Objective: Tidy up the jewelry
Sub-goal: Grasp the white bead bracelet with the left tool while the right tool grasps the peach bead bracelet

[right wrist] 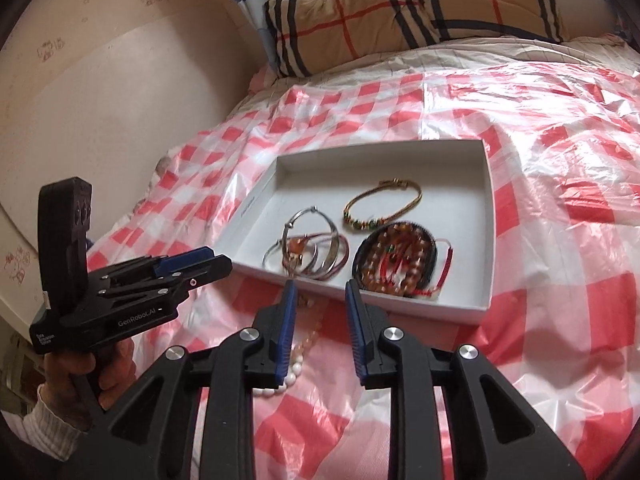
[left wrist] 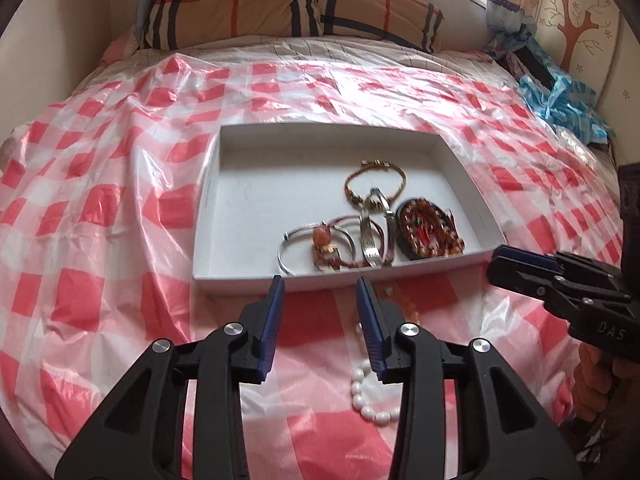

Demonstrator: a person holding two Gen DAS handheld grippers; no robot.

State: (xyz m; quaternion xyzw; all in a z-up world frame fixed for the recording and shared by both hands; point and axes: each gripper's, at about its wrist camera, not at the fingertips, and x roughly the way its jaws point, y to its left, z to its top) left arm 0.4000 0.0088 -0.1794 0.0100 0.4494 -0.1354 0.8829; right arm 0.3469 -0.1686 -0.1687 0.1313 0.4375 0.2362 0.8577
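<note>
A shallow white box (left wrist: 240, 272) (right wrist: 472, 304) lies on the red-checked plastic sheet. In it are a thin gold-brown bracelet (left wrist: 394, 176) (right wrist: 416, 196), silver bangles (left wrist: 286, 246) (right wrist: 298, 216), and a dark oval of amber beads (left wrist: 426, 230) (right wrist: 394, 256). A white bead bracelet (left wrist: 362, 394) (right wrist: 290, 376) lies on the sheet in front of the box, with a pale amber strand (right wrist: 310, 334) beside it. My left gripper (left wrist: 320, 284) (right wrist: 208, 260) is open and empty above the sheet by the box's near edge. My right gripper (right wrist: 320, 286) (left wrist: 498, 260) is open and empty at the box's near right corner.
A plaid pillow (left wrist: 280, 4) (right wrist: 420, 8) lies at the head of the bed. A cream wall (right wrist: 100, 100) runs along the left side. Blue crumpled plastic (left wrist: 560, 100) and a tree-patterned cushion (left wrist: 576, 20) sit at the far right. The sheet (left wrist: 100, 200) covers the bed.
</note>
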